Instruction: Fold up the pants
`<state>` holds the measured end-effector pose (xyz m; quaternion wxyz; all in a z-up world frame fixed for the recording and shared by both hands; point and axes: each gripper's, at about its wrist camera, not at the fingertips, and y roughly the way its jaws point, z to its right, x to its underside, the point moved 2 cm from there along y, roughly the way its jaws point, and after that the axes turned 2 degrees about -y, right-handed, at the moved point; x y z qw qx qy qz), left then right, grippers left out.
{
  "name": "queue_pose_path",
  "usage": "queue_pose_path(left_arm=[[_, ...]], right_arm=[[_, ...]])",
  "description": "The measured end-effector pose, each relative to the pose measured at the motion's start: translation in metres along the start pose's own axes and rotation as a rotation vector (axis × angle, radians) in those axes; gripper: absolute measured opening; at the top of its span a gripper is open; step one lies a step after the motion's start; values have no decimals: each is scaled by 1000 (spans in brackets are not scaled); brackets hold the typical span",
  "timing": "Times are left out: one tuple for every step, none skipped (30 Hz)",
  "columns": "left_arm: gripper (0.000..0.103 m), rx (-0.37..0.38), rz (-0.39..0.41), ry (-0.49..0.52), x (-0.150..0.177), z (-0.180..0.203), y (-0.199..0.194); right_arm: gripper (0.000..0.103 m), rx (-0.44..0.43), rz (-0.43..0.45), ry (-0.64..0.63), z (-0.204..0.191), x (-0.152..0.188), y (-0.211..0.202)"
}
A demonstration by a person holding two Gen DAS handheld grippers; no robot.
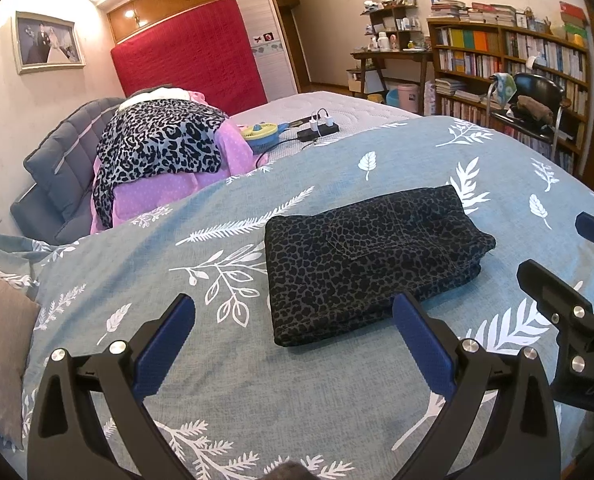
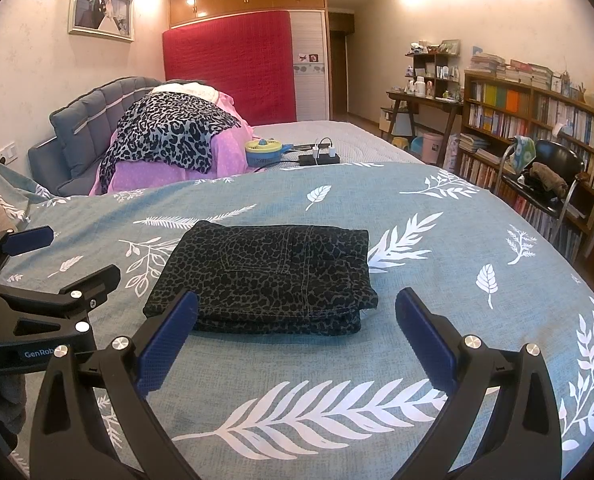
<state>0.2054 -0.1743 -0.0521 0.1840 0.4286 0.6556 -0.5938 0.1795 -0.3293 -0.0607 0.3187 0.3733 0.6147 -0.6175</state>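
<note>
Two hand-held grippers hover side by side over the bed, both spread wide and holding nothing. The left hand-held gripper [image 1: 293, 344] shows black plastic arms with silver bolts and blue, finely dimpled pads [image 1: 165, 344]; its right pad overlaps the near edge of the pants in this view, though whether it touches the cloth cannot be told. The right hand-held gripper [image 2: 297, 340] is built the same, its jaws released, with its left pad [image 2: 169, 340] in front of the near left corner of the pants.

The pants [image 2: 265, 276] lie folded into a thick, flat, roughly rectangular stack of several layers, in a dark grey fabric with a small black leopard print; stitched seams and a back pocket show on the top layer. They rest about mid-width on the bed, toward its near edge, on a grey-blue duvet cover [image 2: 437, 280] of matte woven cloth printed with white feathers and leafy sprigs.

Farther toward the headboard side, a larger-spotted leopard garment [image 2: 165, 136] drapes over a pink dotted bundle [image 2: 157, 176] beside a padded grey headboard [image 2: 85, 124]. A small yellow-and-blue fan [image 2: 263, 152] and a black power strip [image 2: 319, 159] sit on the bare quilted mattress beyond the duvet's far edge.
</note>
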Motion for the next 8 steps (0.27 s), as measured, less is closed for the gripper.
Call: queue_pose_path(left_arm=[[98,2,-6,-5,0,-1,1],[98,4,-17,-15,0,-2,2],[98,4,-22,-21,1,-3,3],[98,3,-29,-27,1,-4,4],[98,3,-32,-28,2,-5,4],[98,1,-37,-30,2,-5,5],[98,-1,-39,-30,2,-5,5],[98,-1,-39,-31,3,-6,5]], right_arm=[[100,0,-1,1,0,0,0],[100,0,-2,2,0,0,0],[100,0,-3,4,0,0,-1],[100,0,-3,4,-1,0,-2],[100,1,-4,5,-2,0,-2],[100,0,-4,5,-2,0,-2],[100,0,-5,5,-2,1,-2],[100,0,-6,6,-3,1,-2]])
